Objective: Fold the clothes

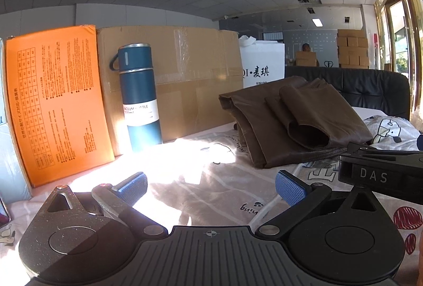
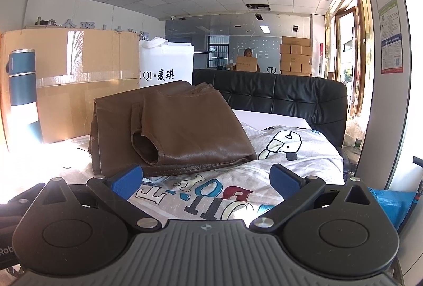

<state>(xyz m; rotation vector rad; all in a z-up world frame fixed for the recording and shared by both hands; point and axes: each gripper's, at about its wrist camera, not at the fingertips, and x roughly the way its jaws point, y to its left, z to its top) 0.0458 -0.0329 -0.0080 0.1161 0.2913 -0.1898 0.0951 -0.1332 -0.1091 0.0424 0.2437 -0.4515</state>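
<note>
Left gripper (image 1: 210, 187) and right gripper (image 2: 206, 177): both spread wide, empty, low over the printed white garment (image 2: 298, 151). Folded brown garment (image 2: 171, 127) lies just ahead, on the white one. Beyond: blue flask (image 1: 140, 98), cardboard box (image 1: 185, 74).

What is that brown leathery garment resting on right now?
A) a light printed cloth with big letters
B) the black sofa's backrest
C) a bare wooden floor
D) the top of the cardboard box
A: the folded brown garment lies on the light printed cloth, whose large letters show just in front of it; the cardboard box stands behind.
</note>
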